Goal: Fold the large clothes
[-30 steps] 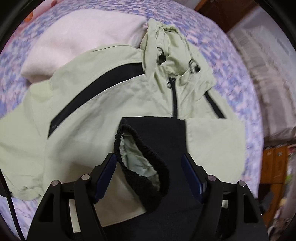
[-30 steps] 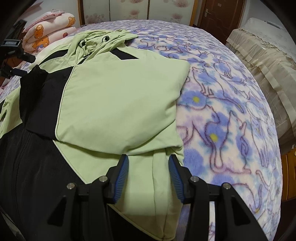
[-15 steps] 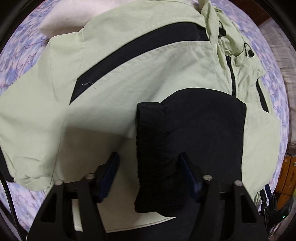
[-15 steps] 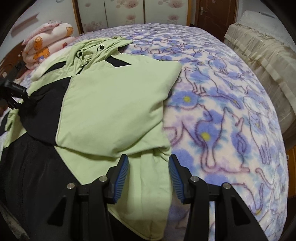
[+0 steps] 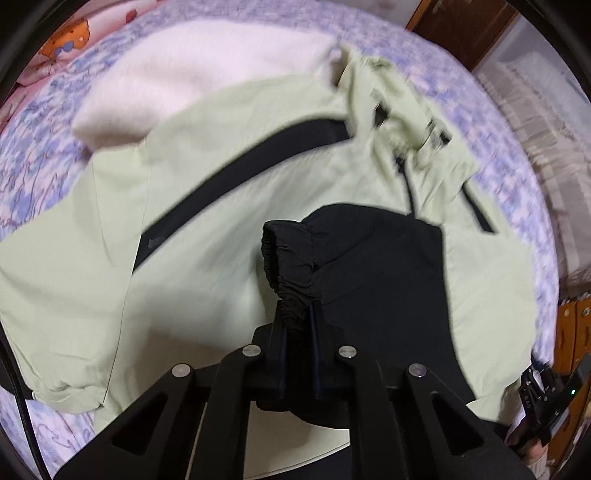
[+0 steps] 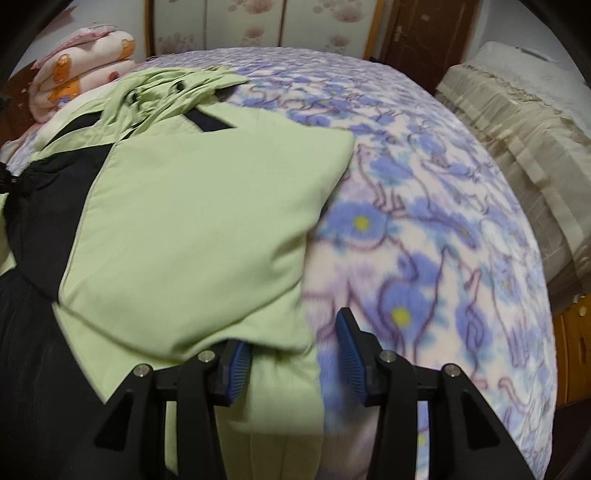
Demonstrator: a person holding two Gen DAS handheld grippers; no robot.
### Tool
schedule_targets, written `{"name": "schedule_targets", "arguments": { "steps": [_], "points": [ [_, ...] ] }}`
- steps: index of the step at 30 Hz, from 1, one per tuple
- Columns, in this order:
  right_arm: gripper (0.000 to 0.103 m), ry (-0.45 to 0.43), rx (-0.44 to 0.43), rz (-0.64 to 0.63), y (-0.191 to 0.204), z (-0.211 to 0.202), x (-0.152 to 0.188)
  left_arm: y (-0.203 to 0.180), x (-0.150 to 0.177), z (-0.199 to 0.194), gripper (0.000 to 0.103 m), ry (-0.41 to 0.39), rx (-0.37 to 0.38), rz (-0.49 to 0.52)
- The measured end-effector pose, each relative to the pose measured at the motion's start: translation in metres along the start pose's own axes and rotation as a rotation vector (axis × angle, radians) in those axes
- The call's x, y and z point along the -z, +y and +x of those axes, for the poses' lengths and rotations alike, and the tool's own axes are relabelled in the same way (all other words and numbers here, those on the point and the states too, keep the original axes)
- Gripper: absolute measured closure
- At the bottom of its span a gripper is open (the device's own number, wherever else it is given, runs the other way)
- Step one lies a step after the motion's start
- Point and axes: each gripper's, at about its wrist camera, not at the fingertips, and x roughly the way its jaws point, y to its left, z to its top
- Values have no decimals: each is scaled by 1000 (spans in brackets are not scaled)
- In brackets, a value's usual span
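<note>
A light green jacket with black panels lies spread on the bed, hood at the far end. Its black sleeve is folded across the chest. My left gripper has its jaws closing and pinches the sleeve's black elastic cuff between its pads. In the right wrist view the jacket has a green sleeve folded over its body. My right gripper is low over the jacket's near hem. Its jaws are closing but still stand apart, with the hem's edge between them and the right finger over bare bedspread.
A purple flowered bedspread covers the bed. A white fleece item lies beyond the jacket's shoulder. Folded pink blankets sit at the far left corner. Beige covered furniture stands to the right, a dark door behind.
The left jaws have closed onto the black cuff, which now stands bunched between the pads. The right gripper has slid sideways, so the hem's edge now lies between its fingers.
</note>
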Motion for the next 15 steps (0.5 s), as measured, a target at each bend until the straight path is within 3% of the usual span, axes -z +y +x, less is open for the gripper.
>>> {"name": "schedule_targets", "arguments": {
  "steps": [2,4,8,10,15],
  "points": [
    [93,-52,-13,66,-9,-11,1,-8,-2,-12,95,-75,32,16],
    [94,-68,-10,106,-18,-12,8,-16,-5,-8,95,-98,22,29],
    [92,43,-36,116,-26,7,20,4,1,34,89,19,-32,-17],
    [85,74,-64,104,-28,0,16,15,5,39,85,12,12,-54],
    [67,52,-299,101,-43,-34,8,24,1,38,64,39,124,-83]
  ]
}}
